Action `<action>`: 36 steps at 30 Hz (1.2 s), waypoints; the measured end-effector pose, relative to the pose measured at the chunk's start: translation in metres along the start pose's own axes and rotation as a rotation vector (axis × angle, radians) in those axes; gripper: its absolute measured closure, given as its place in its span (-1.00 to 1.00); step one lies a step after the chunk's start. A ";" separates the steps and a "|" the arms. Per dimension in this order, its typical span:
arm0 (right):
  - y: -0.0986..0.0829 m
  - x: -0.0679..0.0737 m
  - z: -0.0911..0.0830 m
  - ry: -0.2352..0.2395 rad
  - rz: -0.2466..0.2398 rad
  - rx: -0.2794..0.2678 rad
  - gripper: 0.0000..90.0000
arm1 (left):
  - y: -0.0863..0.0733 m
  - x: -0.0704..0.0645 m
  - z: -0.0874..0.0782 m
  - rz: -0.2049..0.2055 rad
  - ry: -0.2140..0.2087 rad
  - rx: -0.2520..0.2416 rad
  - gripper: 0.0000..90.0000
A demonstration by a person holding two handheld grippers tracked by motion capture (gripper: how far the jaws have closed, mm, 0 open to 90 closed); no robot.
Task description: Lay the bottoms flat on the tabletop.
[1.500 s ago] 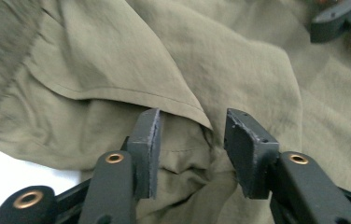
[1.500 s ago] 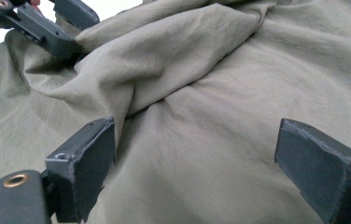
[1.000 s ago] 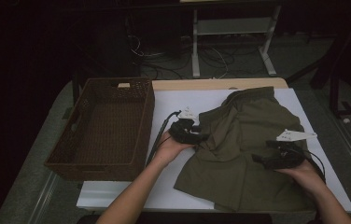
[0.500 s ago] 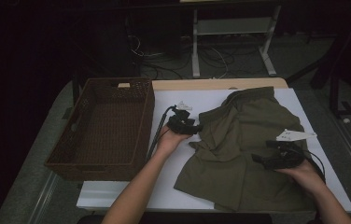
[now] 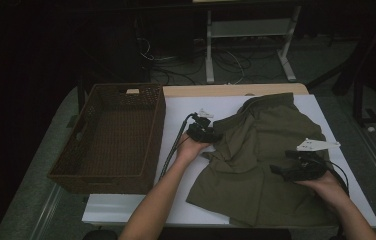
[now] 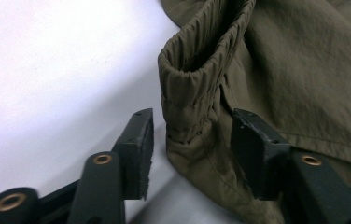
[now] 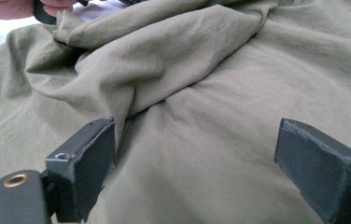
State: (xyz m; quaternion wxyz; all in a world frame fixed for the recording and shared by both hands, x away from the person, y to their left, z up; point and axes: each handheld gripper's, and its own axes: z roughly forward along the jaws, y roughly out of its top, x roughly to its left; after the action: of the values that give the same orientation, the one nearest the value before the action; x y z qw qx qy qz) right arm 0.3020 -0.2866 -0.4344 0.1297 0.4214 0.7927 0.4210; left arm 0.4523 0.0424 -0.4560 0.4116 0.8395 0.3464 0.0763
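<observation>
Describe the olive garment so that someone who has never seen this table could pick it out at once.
Start at the white table, with a brown wicker basket on its left side. Right of the basket lies the olive garment, crumpled, between the left gripper and the right gripper. It is the sole cloth item, with a gathered elastic hem standing between the left gripper's open jaws.

olive garment [image 5: 261, 160] lies rumpled across the white table [image 5: 126, 210], its left edge bunched up. left gripper [image 5: 210, 134] sits right at that bunched edge, cable trailing back toward the person. right gripper [image 5: 281, 171] rests on the cloth near its right side, grey plate on top. wicker basket [image 5: 153, 135] stands at the left, just beside the table cover.
</observation>
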 end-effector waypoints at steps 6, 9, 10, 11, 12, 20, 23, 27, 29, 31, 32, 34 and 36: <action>0.001 0.000 -0.001 -0.001 0.005 -0.005 -0.72 | 0.000 -0.005 0.002 0.031 0.020 0.004 0.73; -0.001 0.000 0.000 -0.003 -0.004 0.005 -0.72 | 0.000 -0.006 0.003 0.041 0.023 -0.002 0.84; -0.001 0.000 0.000 -0.004 -0.002 0.005 -0.72 | 0.000 -0.006 0.002 0.041 0.026 -0.007 0.85; 0.000 -0.001 -0.001 -0.004 0.004 -0.004 -0.72 | 0.001 -0.005 0.002 0.045 0.030 -0.009 0.86; 0.000 -0.001 -0.002 -0.006 0.008 -0.008 -0.72 | 0.002 -0.005 0.001 0.048 0.036 -0.014 0.86; -0.001 -0.001 -0.004 -0.002 0.024 -0.022 -0.72 | 0.020 0.010 -0.010 0.046 0.080 -0.035 0.86; 0.000 0.001 -0.004 0.001 0.017 -0.023 -0.72 | 0.026 0.016 -0.013 0.045 0.097 -0.037 0.86; 0.000 0.001 -0.003 0.002 0.020 -0.023 -0.72 | 0.034 0.025 -0.016 0.034 0.117 -0.040 0.86; 0.001 0.000 -0.003 0.006 0.020 -0.022 -0.72 | 0.038 0.029 -0.017 0.032 0.127 -0.036 0.86; 0.001 0.000 -0.003 0.008 0.021 -0.020 -0.72 | 0.041 0.034 -0.018 0.029 0.139 -0.035 0.86; 0.001 0.000 -0.003 0.008 0.020 -0.020 -0.72 | 0.044 0.037 -0.018 0.026 0.148 -0.034 0.86; 0.001 0.000 -0.003 0.009 0.020 -0.020 -0.72 | 0.048 0.043 -0.019 0.021 0.162 -0.033 0.86; 0.001 0.000 -0.002 0.009 0.020 -0.019 -0.72 | 0.052 0.049 -0.019 0.016 0.174 -0.027 0.86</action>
State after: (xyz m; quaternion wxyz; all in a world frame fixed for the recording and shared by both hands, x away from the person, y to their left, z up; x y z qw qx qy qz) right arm 0.3014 -0.2877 -0.4320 0.1259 0.4262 0.7848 0.4319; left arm 0.5076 0.0641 -0.4129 0.3904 0.8270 0.3729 0.1569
